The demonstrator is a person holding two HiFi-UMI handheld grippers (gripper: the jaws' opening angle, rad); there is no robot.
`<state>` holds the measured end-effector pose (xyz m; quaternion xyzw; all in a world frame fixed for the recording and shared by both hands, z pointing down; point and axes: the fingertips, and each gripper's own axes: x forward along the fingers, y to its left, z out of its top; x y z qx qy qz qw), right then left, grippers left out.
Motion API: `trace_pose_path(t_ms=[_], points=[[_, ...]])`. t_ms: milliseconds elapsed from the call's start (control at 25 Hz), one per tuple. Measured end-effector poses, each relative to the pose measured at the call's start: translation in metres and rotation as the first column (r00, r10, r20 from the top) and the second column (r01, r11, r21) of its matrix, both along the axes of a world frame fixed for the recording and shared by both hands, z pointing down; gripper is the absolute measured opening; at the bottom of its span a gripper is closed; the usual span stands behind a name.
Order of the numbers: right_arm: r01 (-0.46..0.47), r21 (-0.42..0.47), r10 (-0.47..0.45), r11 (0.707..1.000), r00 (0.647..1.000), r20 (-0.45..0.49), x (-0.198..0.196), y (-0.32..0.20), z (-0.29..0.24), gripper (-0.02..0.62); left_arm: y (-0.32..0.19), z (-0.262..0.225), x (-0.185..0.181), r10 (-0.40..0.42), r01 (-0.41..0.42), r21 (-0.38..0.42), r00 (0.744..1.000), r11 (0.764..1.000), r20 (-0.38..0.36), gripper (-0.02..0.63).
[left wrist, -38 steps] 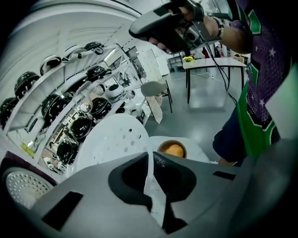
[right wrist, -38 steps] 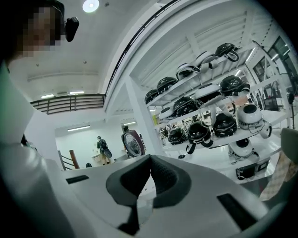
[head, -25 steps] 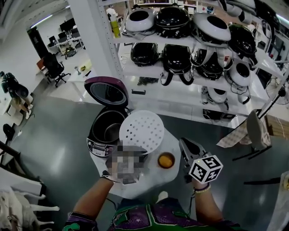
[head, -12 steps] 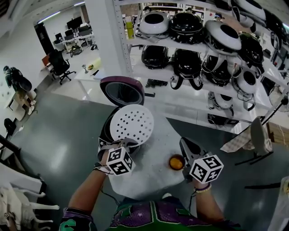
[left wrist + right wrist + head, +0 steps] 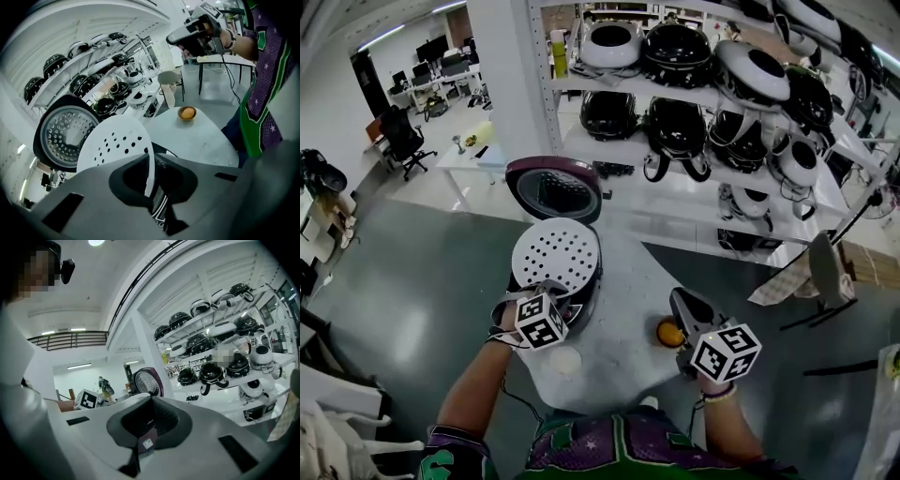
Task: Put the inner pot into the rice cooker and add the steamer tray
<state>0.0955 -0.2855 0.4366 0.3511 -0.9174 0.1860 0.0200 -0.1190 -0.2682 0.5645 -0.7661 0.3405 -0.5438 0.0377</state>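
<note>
Viewing from left gripper (image 5: pixel 149 163): jaws pinch steamer tray (image 5: pixel 112 145).

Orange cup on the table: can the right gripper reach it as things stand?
Probably yes: the right gripper, shut and empty, hangs near the orange cup with nothing between them, though it must open first.

Probably an appliance-testing lab in an open office: white metal shelving (image 5: pixel 675 199) holds rows of black and white rice cookers (image 5: pixel 677 54); desks with monitors (image 5: pixel 427 89) and a black swivel chair (image 5: pixel 401 139) stand behind.
</note>
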Motion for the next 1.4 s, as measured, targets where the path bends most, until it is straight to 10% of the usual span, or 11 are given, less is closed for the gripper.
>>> trace_pose_path(t_ms=[1400], points=[[-0.107,-0.02,0.104,0.994,0.988,-0.111,-0.053,0.052,0.018,0.006,-0.015,0.051,-0.058,0.101,-0.118,-0.174,0.99,0.978,-0.102,0.121]])
